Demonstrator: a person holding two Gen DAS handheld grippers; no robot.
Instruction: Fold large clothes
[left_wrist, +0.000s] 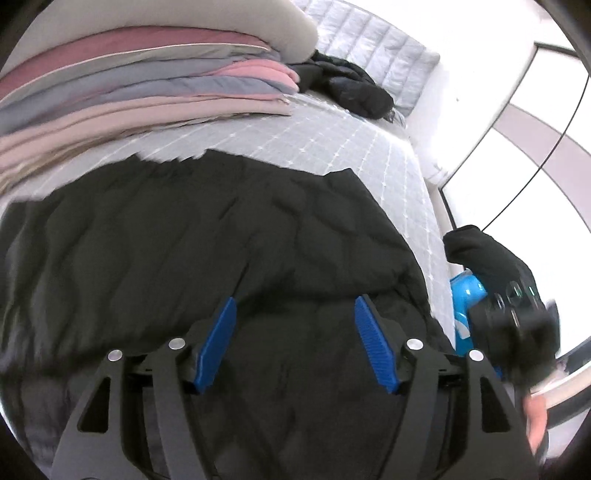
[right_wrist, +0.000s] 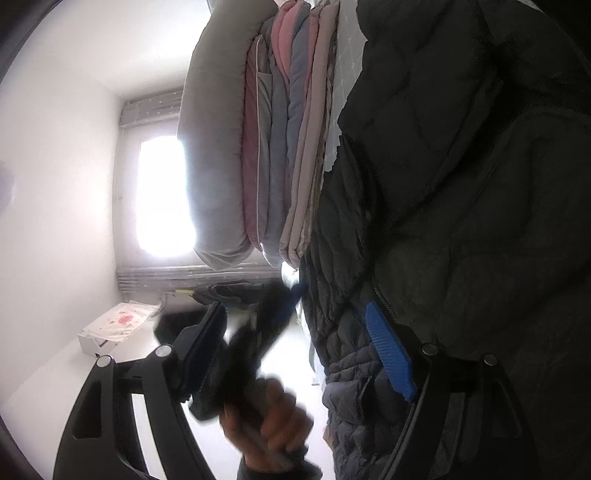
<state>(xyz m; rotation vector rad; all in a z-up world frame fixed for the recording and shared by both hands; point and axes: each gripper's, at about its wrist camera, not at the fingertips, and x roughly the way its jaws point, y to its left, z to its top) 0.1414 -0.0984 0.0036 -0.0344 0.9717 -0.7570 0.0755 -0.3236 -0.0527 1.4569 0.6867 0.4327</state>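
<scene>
The black jacket (left_wrist: 207, 236) lies spread on the bed (left_wrist: 332, 147), its quilted padding rumpled into soft ridges. In the left wrist view it fills the near half of the mattress, and its far edge runs roughly straight across the quilted cover. It looks doubled over at least in part, since a seam or zip line crosses it in the right wrist view and a thicker fold hangs at the bed's near edge, but how many folds it has had cannot be told from here.

The left gripper (left_wrist: 295, 306) hovers over the near part of the jacket with its jaws wide and nothing between the blue pads. The right gripper (right_wrist: 295, 321) sits at the bed's edge, jaws also wide. One pad lies against the jacket's hanging edge, the other stands clear of it, and no cloth is pinched. The blurred shape between those jaws is the other gripper and the hand holding it, further off.

Far left on the bed stands a stack (left_wrist: 147, 81) of folded bedding in pink, grey and beige, and beyond it lies a second dark garment (left_wrist: 351, 88), crumpled and unfolded.

My judgement: this jacket is mid-fold, released, with smoothing or a further fold to come, and the far garment untouched.
</scene>
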